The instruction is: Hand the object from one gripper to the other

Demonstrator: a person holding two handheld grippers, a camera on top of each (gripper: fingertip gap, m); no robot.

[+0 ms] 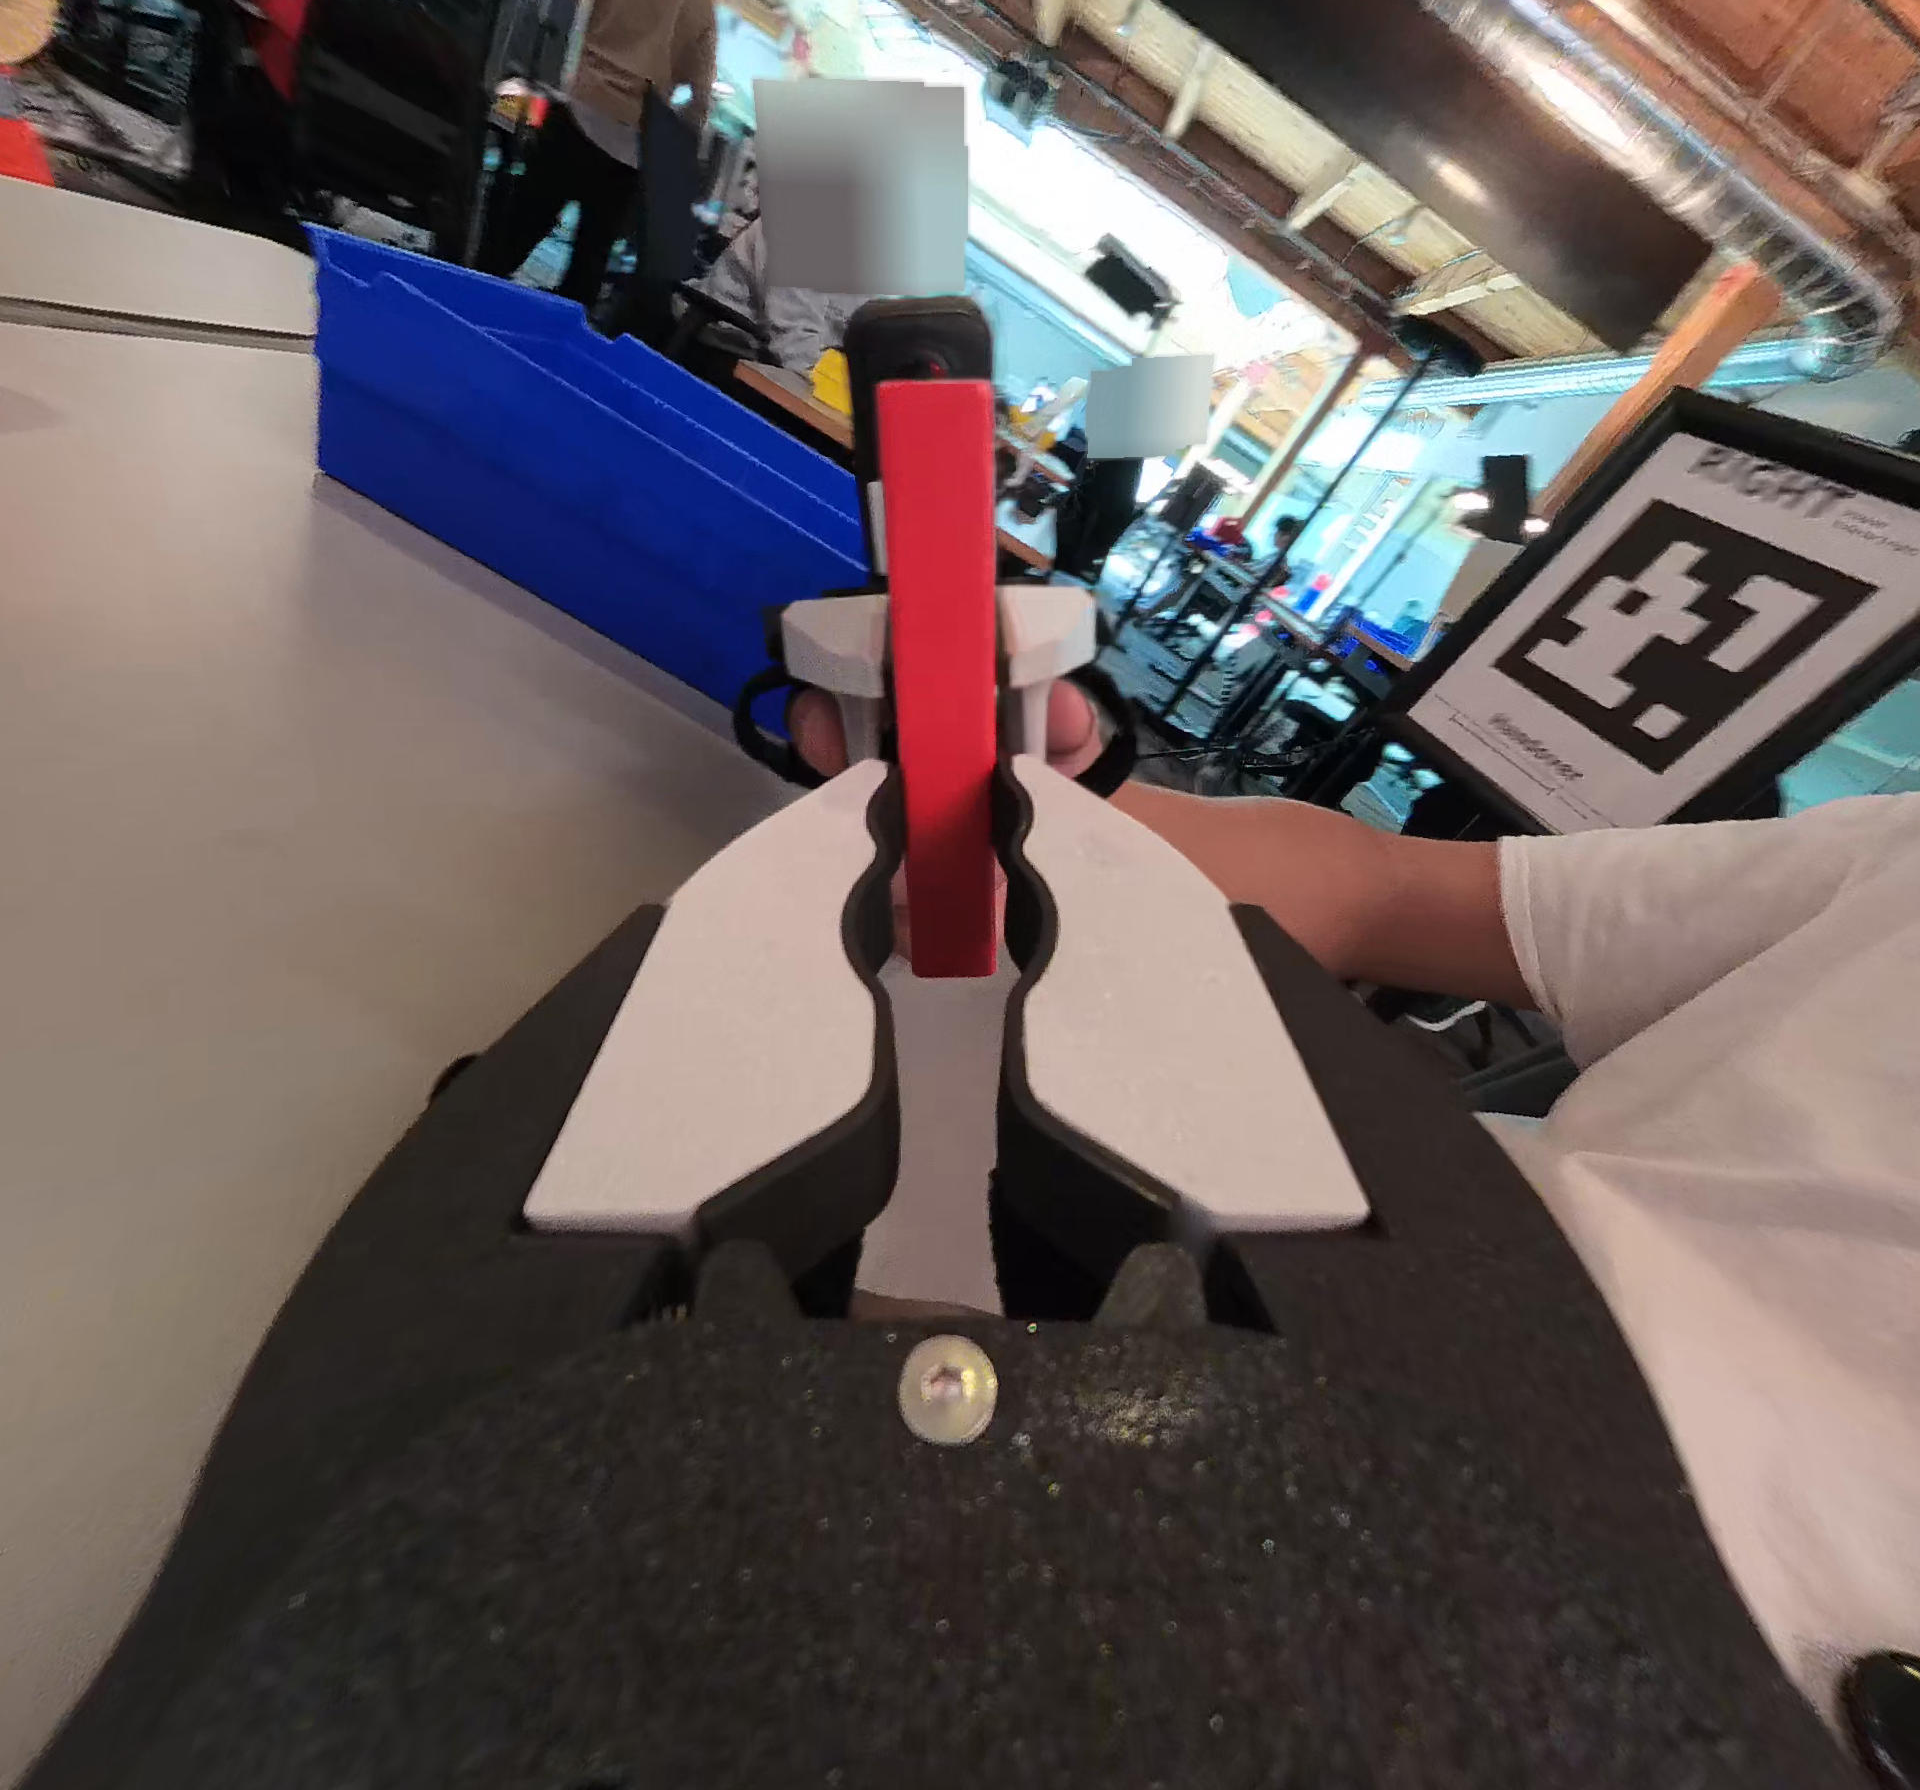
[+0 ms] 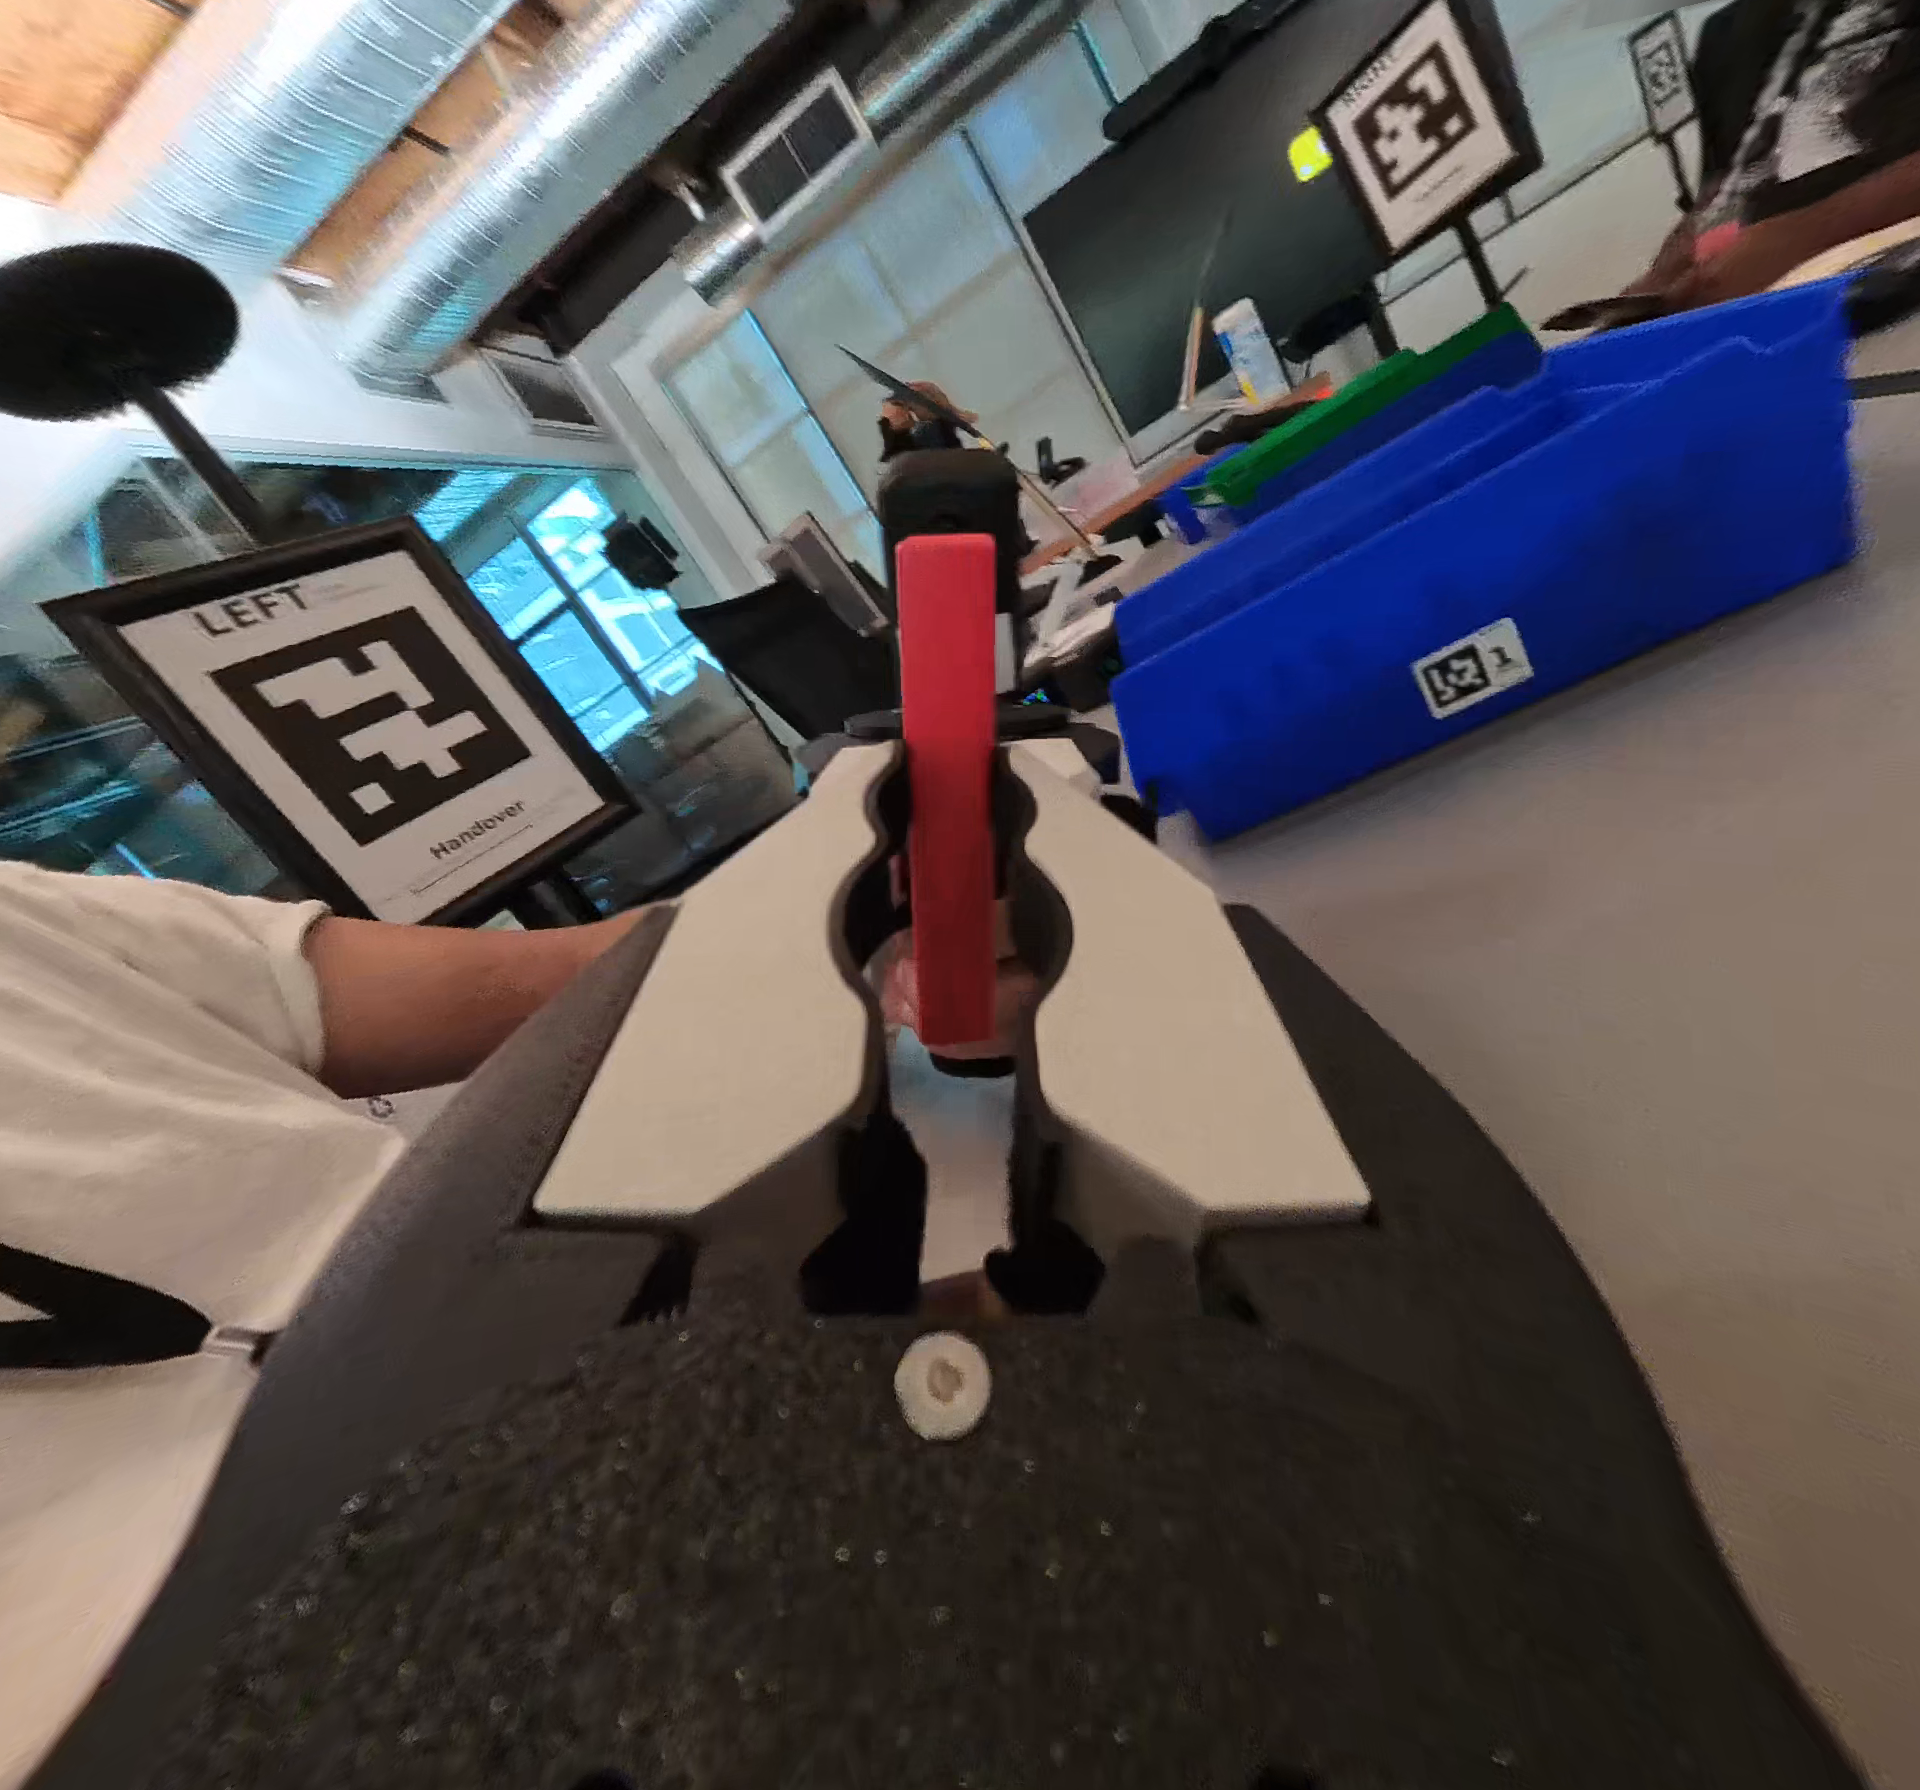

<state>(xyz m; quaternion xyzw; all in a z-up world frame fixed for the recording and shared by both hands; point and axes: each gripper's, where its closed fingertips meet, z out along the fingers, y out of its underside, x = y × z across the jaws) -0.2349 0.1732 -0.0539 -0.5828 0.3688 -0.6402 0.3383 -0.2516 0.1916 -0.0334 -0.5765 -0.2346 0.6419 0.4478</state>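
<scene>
Between our facing grippers, we hold the red block [image 1: 940, 691] upright, long axis crossing both sets of fingers; left gripper [image 1: 943, 867] and right gripper [image 2: 948, 867] both clamp it.

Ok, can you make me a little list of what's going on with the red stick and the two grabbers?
object: red block, flat and long, standing upright
left gripper: fingers on both sides of the block, appears shut on it
right gripper: fingers on both sides of the same block, appears shut on it
stage: mid-handover, both grippers at the block, facing each other
block and table: block held above the grey table, not resting on it
nearby: blue bin on the table
</scene>
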